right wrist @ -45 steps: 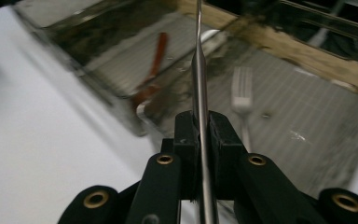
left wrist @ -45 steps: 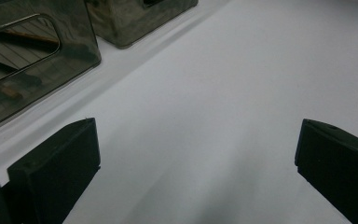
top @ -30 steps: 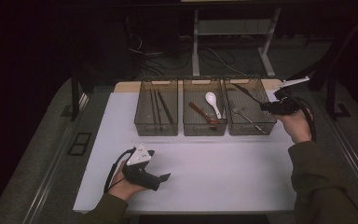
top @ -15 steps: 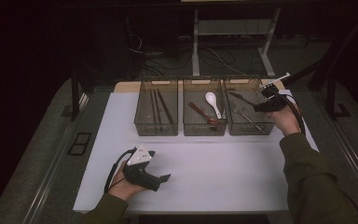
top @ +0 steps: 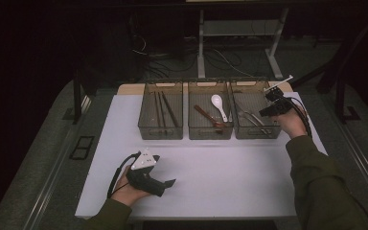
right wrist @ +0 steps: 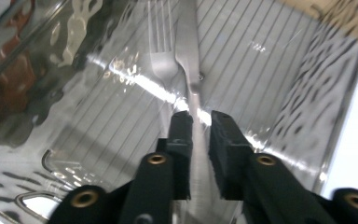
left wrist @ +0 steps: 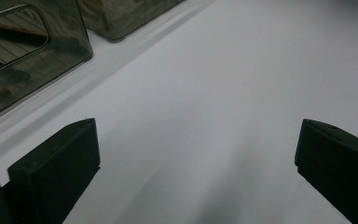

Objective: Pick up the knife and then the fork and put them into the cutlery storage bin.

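Three clear bins stand in a row at the back of the white table. The right bin point(top: 255, 132) holds a metal fork point(right wrist: 160, 52) and a metal knife point(right wrist: 189, 42). My right gripper point(top: 266, 112) reaches down into this bin from its right side. Its jaws point(right wrist: 199, 119) have just been opening, and the knife's blurred handle runs through the narrow gap between them without being pinched. My left gripper point(top: 168, 182) lies on the table near the front left, held by a hand. Its jaws point(left wrist: 198, 140) stand wide open over bare tabletop.
The middle bin point(top: 210, 133) contains a white spoon point(top: 217, 106) and a brown spoon point(top: 205, 116). The left bin point(top: 159, 133) holds dark chopsticks point(top: 166, 110). Bare white tabletop point(top: 230, 172) lies in front of the bins. Cables and table legs sit behind on the floor.
My right hand has moved left and slightly down, from the bin's far right corner to over its right side. The left hand and gripper have stayed where they were.
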A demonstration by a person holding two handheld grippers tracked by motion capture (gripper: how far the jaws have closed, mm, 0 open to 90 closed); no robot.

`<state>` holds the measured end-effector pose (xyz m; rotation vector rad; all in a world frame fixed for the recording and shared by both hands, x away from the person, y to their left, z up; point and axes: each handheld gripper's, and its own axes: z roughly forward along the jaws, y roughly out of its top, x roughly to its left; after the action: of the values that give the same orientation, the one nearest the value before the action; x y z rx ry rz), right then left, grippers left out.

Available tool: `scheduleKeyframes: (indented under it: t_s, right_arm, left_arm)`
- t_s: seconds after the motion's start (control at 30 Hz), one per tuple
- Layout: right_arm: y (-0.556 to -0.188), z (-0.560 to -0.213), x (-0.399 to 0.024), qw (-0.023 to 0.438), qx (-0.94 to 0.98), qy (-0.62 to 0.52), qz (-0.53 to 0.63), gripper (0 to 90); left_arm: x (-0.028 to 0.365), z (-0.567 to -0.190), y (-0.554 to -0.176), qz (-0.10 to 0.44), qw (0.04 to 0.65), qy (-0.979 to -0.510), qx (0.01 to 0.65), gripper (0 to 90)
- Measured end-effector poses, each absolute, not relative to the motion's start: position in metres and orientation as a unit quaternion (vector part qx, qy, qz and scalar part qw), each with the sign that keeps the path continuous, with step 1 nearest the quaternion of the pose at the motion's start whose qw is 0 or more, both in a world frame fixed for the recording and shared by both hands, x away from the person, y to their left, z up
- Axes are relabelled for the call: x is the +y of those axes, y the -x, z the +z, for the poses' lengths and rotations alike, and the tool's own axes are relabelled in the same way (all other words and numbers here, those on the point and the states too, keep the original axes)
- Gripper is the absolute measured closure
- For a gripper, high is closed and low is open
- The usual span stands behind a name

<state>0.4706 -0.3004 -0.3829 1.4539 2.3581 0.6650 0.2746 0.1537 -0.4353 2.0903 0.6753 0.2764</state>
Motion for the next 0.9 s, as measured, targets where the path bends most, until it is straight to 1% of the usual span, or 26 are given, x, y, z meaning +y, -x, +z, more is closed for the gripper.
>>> scheduleKeyframes:
  t_s: [0.07, 0.3, 0.4, 0.53, 0.63, 0.8, 0.9]
  right_arm:
    - [-0.470, -0.381, -0.302, 0.148, 0.816, -0.505, 0.240, 71.6]
    - [-0.465, -0.374, -0.309, 0.132, 0.804, -0.504, 0.285, 48.9]
    - [-0.459, -0.371, -0.312, 0.130, 0.798, -0.497, 0.315, 44.1]
    - [-0.451, -0.369, -0.316, 0.133, 0.790, -0.487, 0.348, 35.4]
    - [-0.444, -0.368, -0.319, 0.132, 0.780, -0.480, 0.378, 30.8]
    - [-0.432, -0.369, -0.327, 0.123, 0.761, -0.473, 0.426, 28.4]
    - [-0.425, -0.370, -0.326, 0.137, 0.761, -0.468, 0.429, 25.8]
  left_arm:
    - [0.154, -0.435, -0.275, 0.112, 0.447, -0.845, 0.272, 0.0]
    - [0.154, -0.435, -0.274, 0.111, 0.448, -0.844, 0.272, 0.0]
    - [0.154, -0.435, -0.274, 0.110, 0.448, -0.845, 0.270, 0.0]
    - [0.154, -0.436, -0.275, 0.108, 0.447, -0.846, 0.270, 0.0]
    - [0.153, -0.436, -0.275, 0.107, 0.446, -0.847, 0.270, 0.0]
    - [0.154, -0.438, -0.276, 0.102, 0.448, -0.844, 0.275, 0.0]
    - [0.156, -0.438, -0.276, 0.101, 0.450, -0.843, 0.277, 0.0]
